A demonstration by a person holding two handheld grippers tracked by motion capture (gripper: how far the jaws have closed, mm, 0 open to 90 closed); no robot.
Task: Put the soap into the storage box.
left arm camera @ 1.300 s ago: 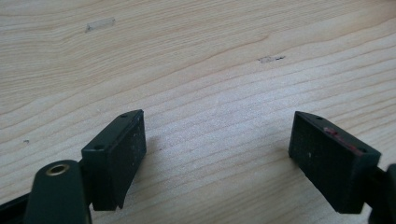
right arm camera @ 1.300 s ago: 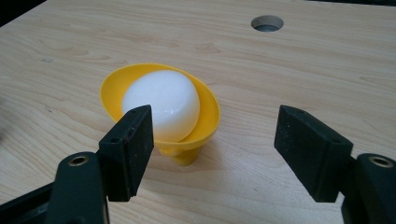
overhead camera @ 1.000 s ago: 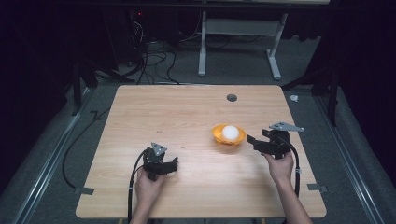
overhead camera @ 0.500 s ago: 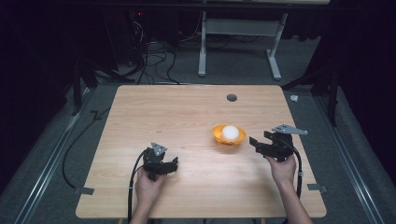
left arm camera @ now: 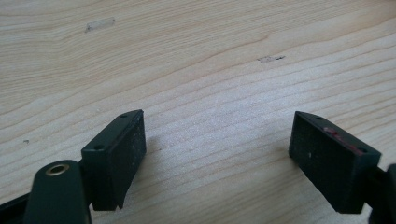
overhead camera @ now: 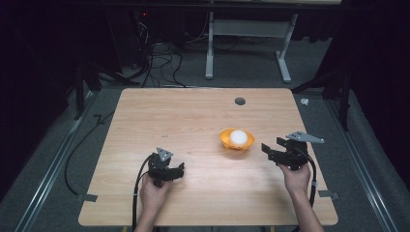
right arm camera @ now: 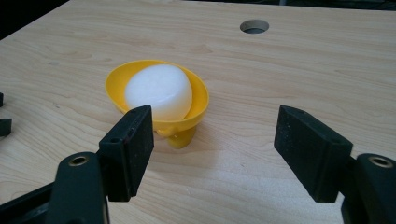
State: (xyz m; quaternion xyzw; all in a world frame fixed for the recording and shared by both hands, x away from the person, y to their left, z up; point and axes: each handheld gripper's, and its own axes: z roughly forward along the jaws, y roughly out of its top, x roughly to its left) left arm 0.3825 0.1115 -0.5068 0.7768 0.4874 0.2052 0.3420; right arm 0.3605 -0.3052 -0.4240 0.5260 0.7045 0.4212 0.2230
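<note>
A small yellow bowl point(overhead camera: 236, 141) sits right of the table's middle and holds a rounded white lump point(overhead camera: 238, 136). In the right gripper view the bowl point(right arm camera: 196, 100) and the white lump point(right arm camera: 159, 91) lie just beyond the left jaw, off centre from the gap. My right gripper point(overhead camera: 269, 150) is held open a little right of the bowl, pointing at it, with nothing between its jaws point(right arm camera: 215, 119). My left gripper point(overhead camera: 180, 170) rests low on the near left part of the table. It is open over bare wood point(left arm camera: 219, 123).
The wooden table point(overhead camera: 159, 116) has a round cable hole point(overhead camera: 240, 101) at its far right, which is also in the right gripper view point(right arm camera: 254, 26). Cables trail from both grippers over the near edge. Dark floor, cables and a white desk frame point(overhead camera: 246, 36) lie beyond the table.
My right gripper has drifted slightly back toward the near right, away from the bowl. The left gripper, bowl and lump have not moved.
</note>
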